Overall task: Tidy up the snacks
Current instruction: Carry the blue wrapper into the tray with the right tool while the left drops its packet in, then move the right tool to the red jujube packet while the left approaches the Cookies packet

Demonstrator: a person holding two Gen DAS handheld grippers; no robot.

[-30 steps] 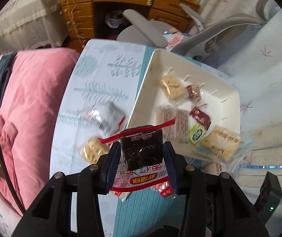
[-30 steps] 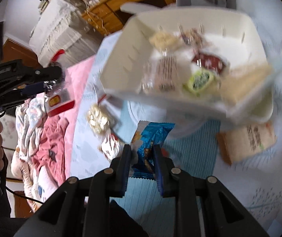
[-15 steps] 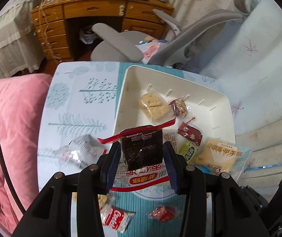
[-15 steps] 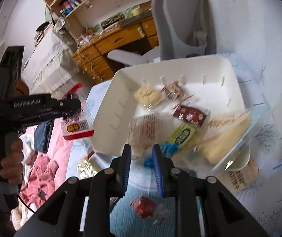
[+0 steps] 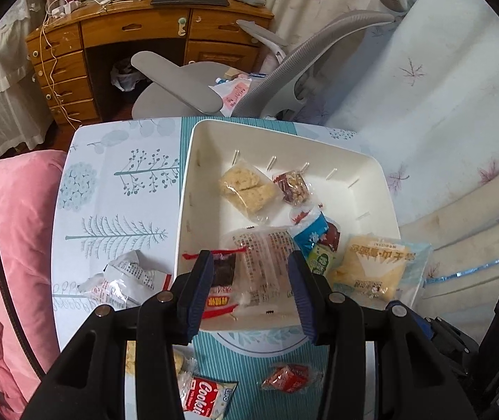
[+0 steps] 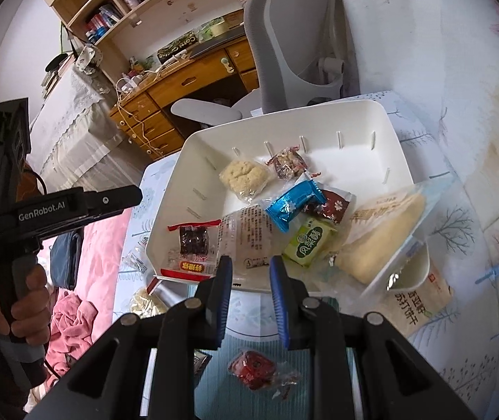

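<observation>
The white basket (image 5: 186, 175) (image 6: 400, 140) holds several wrapped snacks. A dark packet with a red edge (image 5: 221, 278) (image 6: 193, 241) lies in its near left corner. A blue packet (image 5: 307, 232) (image 6: 291, 203) rests on the pile in the middle. My left gripper (image 5: 251, 280) hovers over the basket's near rim, open, with nothing pressed between its pads; it also shows in the right wrist view (image 6: 134, 197), held by a hand to the left of the basket. My right gripper (image 6: 249, 273) stands open and empty just before the near rim.
On the table in front of the basket lie a red candy (image 5: 288, 378) (image 6: 253, 367), a cookie packet (image 5: 204, 399) and a crumpled white wrapper (image 5: 127, 280). A cracker pack (image 6: 414, 304) sticks out under the basket's right corner. A grey chair (image 5: 179, 84) stands beyond the table.
The dark packet has left my left gripper and lies in the basket. The blue packet has left my right gripper and lies on the pile. Both grippers have swung towards the basket.
</observation>
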